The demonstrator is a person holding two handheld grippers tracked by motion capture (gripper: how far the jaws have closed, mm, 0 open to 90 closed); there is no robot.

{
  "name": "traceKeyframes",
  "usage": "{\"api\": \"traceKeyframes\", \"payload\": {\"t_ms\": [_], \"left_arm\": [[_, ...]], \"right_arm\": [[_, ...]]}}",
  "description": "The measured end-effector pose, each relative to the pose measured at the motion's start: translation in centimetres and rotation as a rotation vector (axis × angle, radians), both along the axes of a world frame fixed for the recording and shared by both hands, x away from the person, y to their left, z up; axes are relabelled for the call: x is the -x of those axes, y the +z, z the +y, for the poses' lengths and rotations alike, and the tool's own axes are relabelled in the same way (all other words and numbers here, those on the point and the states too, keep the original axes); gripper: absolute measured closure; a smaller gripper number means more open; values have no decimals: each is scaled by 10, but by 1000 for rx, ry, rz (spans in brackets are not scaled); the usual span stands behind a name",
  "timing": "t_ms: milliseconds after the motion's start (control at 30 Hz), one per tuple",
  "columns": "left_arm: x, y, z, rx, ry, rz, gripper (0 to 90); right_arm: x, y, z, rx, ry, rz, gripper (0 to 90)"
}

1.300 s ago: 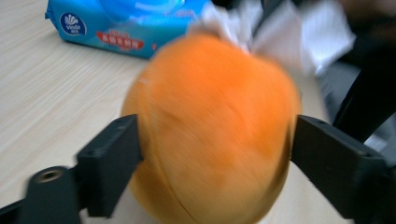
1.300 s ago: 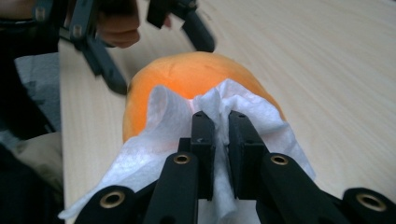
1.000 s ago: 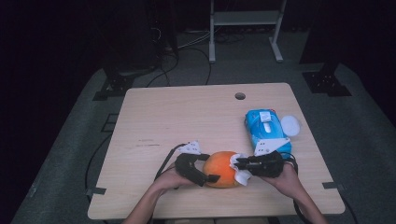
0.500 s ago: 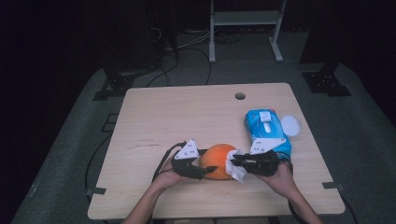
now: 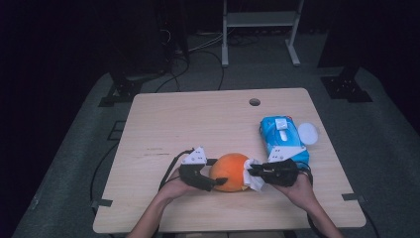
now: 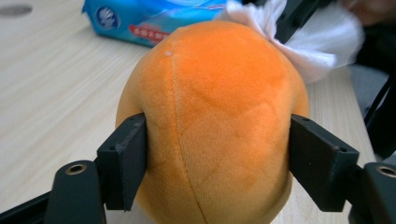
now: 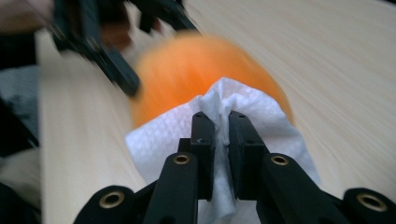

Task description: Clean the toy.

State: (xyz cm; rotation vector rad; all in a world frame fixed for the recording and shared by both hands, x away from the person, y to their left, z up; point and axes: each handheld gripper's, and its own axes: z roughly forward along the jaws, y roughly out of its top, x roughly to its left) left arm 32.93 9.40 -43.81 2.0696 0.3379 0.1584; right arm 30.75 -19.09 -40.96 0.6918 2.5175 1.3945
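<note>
An orange plush fruit [image 5: 229, 171] rests on the wooden table [image 5: 198, 124] near its front edge. My left gripper [image 5: 217, 173] comes at it from the left. In the left gripper view its jaws [image 6: 217, 163] press into both sides of the plush fruit [image 6: 215, 107]; they closed in from wide and have just eased open slightly, with the plush still between them. My right gripper [image 5: 252, 172] is shut on a crumpled white wipe [image 5: 253, 180]. In the right gripper view the wipe [image 7: 159, 140] is pinched between the jaws [image 7: 219, 119] and lies against the plush fruit [image 7: 205, 65].
A blue pack of wet wipes [image 5: 283, 139] lies just behind my right hand, with a round white lid [image 5: 308, 133] beside it. A cable hole [image 5: 254, 102] sits near the table's far edge. Dark stands and cables are on the floor beyond.
My left gripper's jaws have closed onto the orange plush, which has shifted slightly away from the front edge. The right gripper keeps the wipe against the plush's right side.
</note>
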Motion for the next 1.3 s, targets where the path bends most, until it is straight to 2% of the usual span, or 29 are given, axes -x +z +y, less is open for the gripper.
{"api": "traceKeyframes", "payload": {"t_ms": [67,133,167,233,333,433,500,567,633,700,800,900,967,1000,1133,1200,1300], "left_arm": [[7,3,-8,-40,-18,-55,265],[10,4,-10,-67,-26,-78,265],[9,3,-8,-69,-26,-74,266],[8,2,-5,-58,-19,-57,269],[5,1,-3,-41,-11,-40,268],[5,3,-5,-37,-7,-34,268],[5,4,-8,-46,-6,-40,269],[8,6,-10,-62,-10,-59,270],[9,7,-11,-72,-11,-66,268],[7,7,-9,-56,-11,-45,243],[2,8,-4,6,8,6,173],[-4,5,0,20,38,72,113],[-6,0,0,23,29,113,126],[-6,-2,-1,23,21,110,169],[0,4,-6,-2,13,44,305],[4,10,-11,-15,5,6,326],[10,13,-17,-57,-10,-49,336]], "right_arm": [[5,6,11,-17,40,-25,804],[9,9,21,-4,66,-53,804],[10,9,23,15,68,-62,805],[8,8,21,16,58,-60,805],[2,4,7,41,-2,-49,806],[-1,1,-4,32,-39,-25,805],[2,3,0,29,-26,-39,805],[6,5,10,11,23,-48,804],[9,8,19,29,50,-72,805],[7,7,20,34,49,-66,806],[4,4,12,37,30,-50,806],[2,4,4,36,5,-50,806],[1,5,0,31,-7,-46,806],[0,5,-1,31,-10,-43,806],[6,10,6,28,2,-70,807],[11,15,13,3,42,-83,806],[19,18,29,34,89,-117,806]]}}
